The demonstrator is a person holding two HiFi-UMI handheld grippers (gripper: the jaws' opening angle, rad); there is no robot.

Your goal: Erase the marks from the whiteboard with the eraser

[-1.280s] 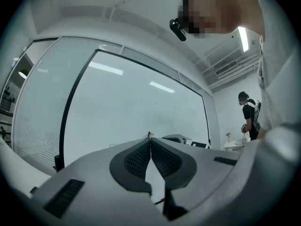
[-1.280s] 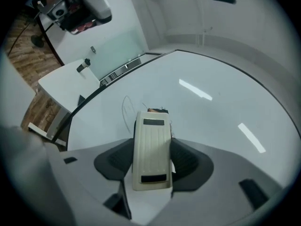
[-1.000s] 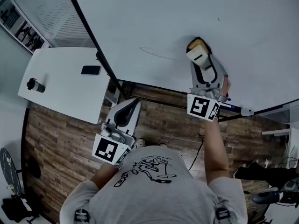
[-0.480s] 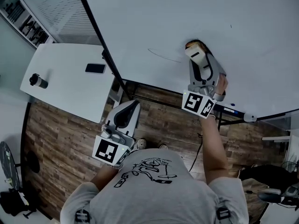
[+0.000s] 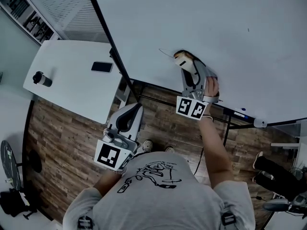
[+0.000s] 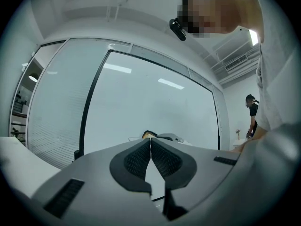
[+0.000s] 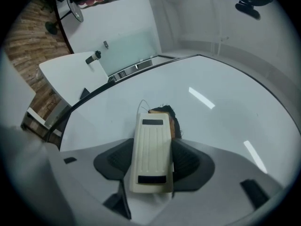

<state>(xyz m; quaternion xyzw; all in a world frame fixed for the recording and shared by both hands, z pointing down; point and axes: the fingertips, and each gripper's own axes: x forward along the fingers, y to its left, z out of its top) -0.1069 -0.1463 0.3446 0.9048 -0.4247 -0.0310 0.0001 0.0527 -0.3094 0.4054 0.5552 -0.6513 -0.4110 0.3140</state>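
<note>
My right gripper [image 5: 184,62] [image 7: 151,150] is shut on a cream eraser [image 7: 151,154] [image 5: 185,63] whose dark felt end presses on the whiteboard [image 5: 230,37] [image 7: 221,98]. A short thin pen line [image 5: 165,53] [image 7: 141,105] shows just left of the eraser's tip. My left gripper [image 5: 129,118] [image 6: 150,147] hangs low beside the person's body, shut, with nothing between its pads. In the left gripper view the eraser [image 6: 149,135] shows far off against the board [image 6: 150,107].
A white table [image 5: 72,80] with a phone [image 5: 101,67] and a dark cup [image 5: 40,78] stands left of the board's black frame [image 5: 108,42]. A marker [image 5: 240,110] lies on the board's tray. Wooden floor [image 5: 62,143] lies below. Another person [image 6: 252,114] stands far right.
The right gripper has slid the eraser leftwards along the board, over most of the thin pen line; only a short piece is left. The left gripper has stayed put.
</note>
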